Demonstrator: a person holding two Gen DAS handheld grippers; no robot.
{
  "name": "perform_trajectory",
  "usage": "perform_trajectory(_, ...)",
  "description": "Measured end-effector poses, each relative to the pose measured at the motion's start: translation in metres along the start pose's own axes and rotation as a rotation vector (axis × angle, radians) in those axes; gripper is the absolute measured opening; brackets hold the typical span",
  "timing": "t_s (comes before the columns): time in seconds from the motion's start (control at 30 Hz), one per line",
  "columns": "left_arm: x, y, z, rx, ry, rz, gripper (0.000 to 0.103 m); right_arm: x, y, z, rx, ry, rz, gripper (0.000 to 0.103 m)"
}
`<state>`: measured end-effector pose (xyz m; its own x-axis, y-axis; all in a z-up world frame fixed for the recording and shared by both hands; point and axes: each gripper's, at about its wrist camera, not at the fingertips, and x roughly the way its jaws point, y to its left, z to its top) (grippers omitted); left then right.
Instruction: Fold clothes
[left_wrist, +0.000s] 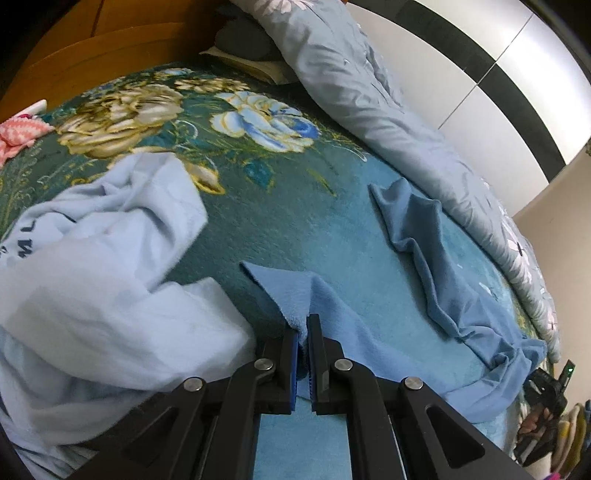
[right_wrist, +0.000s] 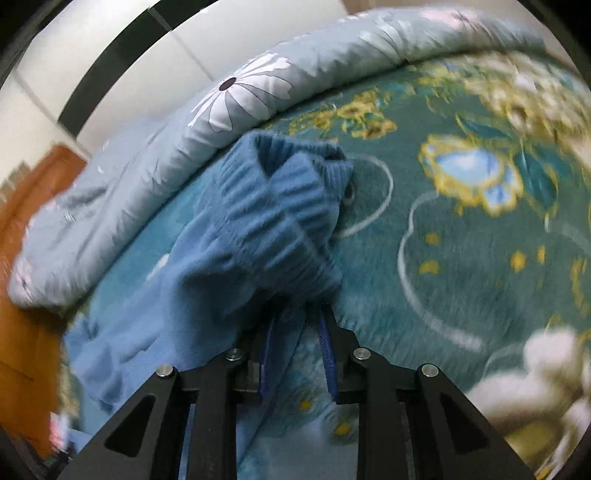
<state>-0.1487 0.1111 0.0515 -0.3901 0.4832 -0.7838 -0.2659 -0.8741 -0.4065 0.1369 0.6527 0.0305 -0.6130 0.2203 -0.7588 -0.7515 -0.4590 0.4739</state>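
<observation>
Left wrist view: we have the left gripper (left_wrist: 304, 332) clamped hard on a fold of the blue garment (left_wrist: 369, 325), pads pinching the cloth at the lower centre. From that pinch a pointed flap runs toward 10 o'clock, while a sleeve (left_wrist: 417, 240) stretches up toward 12 o'clock, its tip near the quilt (left_wrist: 369, 92). Garment's long axis in this view runs roughly 9 to 3 o'clock across the floral blanket (left_wrist: 258, 206), bunching at 4 o'clock. A pale blue garment (left_wrist: 103, 266) is heaped at 9 o'clock, just beside ours.

Right wrist view, blurred: the right gripper (right_wrist: 297, 332) has its jaws partly parted, with the ribbed cuff (right_wrist: 280, 206) end of the cloth draped over and between the fingers (right_wrist: 328, 350). We cannot tell whether the pads press on it. Cuff opening points toward 12 o'clock; the fabric trails off toward 8 o'clock alongside the quilt.
</observation>
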Motion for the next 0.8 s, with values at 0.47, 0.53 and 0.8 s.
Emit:
perform_trajectory(0.47, -0.044, 0.012, 0.001, -0.032, -0.035, -0.105, 0.005, -0.087, 0.021, -0.019, 0.036, -0.156, 0.188, 0.002)
perform_trajectory(0.53, -0.052, 0.014, 0.001, -0.033, -0.036, -0.132, 0.005, -0.122, 0.017, -0.025, 0.032, -0.216, 0.231, 0.002)
perform_trajectory(0.8, -0.076, 0.012, -0.01, -0.017, 0.01, -0.221, 0.005, -0.224, -0.006, -0.064, 0.012, -0.364, 0.291, 0.002)
